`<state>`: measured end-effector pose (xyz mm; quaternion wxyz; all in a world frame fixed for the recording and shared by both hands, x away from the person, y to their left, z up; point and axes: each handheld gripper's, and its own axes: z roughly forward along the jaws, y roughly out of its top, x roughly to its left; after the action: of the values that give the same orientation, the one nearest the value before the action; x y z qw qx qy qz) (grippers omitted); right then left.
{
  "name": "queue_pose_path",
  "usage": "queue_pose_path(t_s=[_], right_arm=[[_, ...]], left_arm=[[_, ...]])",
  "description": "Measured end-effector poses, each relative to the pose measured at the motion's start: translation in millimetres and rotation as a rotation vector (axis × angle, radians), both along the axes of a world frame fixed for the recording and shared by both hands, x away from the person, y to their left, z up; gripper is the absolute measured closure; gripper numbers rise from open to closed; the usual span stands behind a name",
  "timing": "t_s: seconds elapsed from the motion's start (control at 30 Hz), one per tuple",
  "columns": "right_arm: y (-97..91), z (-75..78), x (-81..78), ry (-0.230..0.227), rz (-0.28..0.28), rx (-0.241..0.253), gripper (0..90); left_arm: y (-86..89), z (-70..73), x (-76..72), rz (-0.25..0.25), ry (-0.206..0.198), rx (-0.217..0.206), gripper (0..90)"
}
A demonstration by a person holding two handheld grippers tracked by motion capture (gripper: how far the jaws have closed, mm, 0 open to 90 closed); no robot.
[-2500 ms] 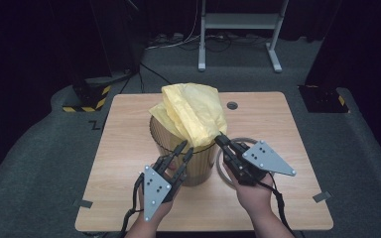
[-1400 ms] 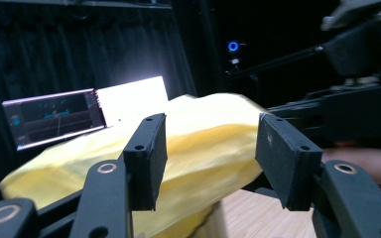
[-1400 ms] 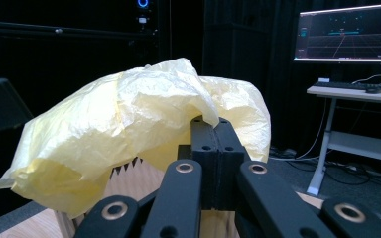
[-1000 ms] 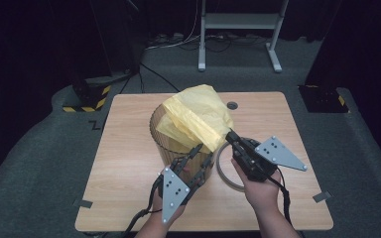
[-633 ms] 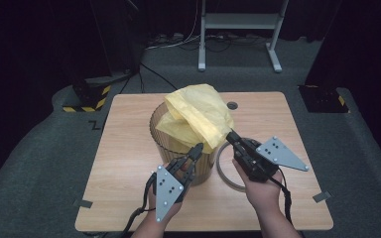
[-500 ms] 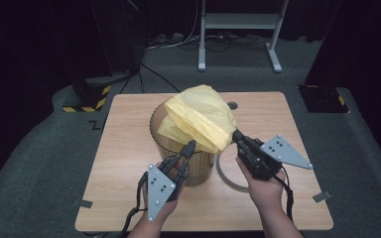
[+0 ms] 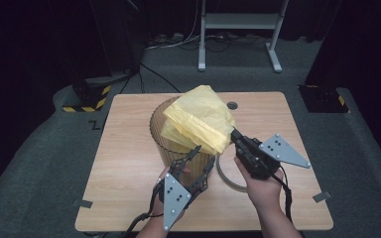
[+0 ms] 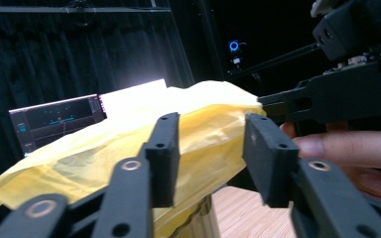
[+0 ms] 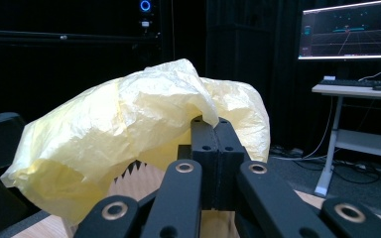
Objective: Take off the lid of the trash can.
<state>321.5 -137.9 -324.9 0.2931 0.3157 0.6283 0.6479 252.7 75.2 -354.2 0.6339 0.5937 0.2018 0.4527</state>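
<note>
Nearest to the person, the left gripper (image 7: 199, 157) points at the front of the bin (image 7: 159, 133). Its jaws have just been opening, and now they stand partly apart. In the left gripper view, the yellow bag (image 8: 129, 148) lies just past the two black pads (image 8: 164, 148), and nothing is pinched between them.

A little farther on, the right gripper (image 7: 234, 134) has its jaws pressed tight together on the edge of the bag (image 7: 202, 119). In the right gripper view, the thin yellow plastic (image 9: 129, 119) bunches up right at the tips of the closed jaws. The right hand (image 7: 260, 191) holds that gripper from below.

The bag sits puffed up on top of the bin and hangs over its near rim. The bin is ribbed and tan, and it stands upright near the middle of the wooden table (image 7: 129, 163). A thin ring (image 7: 224, 174) lies flat on the table just beside the bin, under the right gripper.

Past the table, a grey stand (image 7: 238, 25) rests on the dark floor.
</note>
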Motion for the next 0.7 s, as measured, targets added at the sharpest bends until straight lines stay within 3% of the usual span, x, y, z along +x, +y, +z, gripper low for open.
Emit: queue_pose_path(t_s=[0.33,0.53,0.57,0.6,0.63,0.7], right_arm=[[5.3,2.3,-3.8,-0.005,0.02,0.005,90.0],[5.5,2.4,-4.8,-0.004,0.022,0.004,90.0],[5.6,2.8,-5.8,-0.008,0.024,0.003,90.0],[5.6,2.8,-5.8,-0.008,0.024,0.003,90.0],[5.6,3.1,-6.6,-0.008,0.026,0.006,90.0],[5.5,3.2,-6.8,-0.009,0.027,0.006,90.0]], left_arm=[[-5.3,-0.1,6.4,0.014,0.025,0.004,54.4],[-0.7,2.9,11.1,0.017,0.057,-0.017,69.8],[-0.3,3.4,12.5,0.02,0.064,-0.014,80.4],[-0.2,3.7,13.1,0.026,0.068,-0.012,80.4],[0.3,3.9,13.8,0.023,0.073,-0.015,86.6],[1.7,4.6,13.6,0.022,0.068,-0.018,88.1]])
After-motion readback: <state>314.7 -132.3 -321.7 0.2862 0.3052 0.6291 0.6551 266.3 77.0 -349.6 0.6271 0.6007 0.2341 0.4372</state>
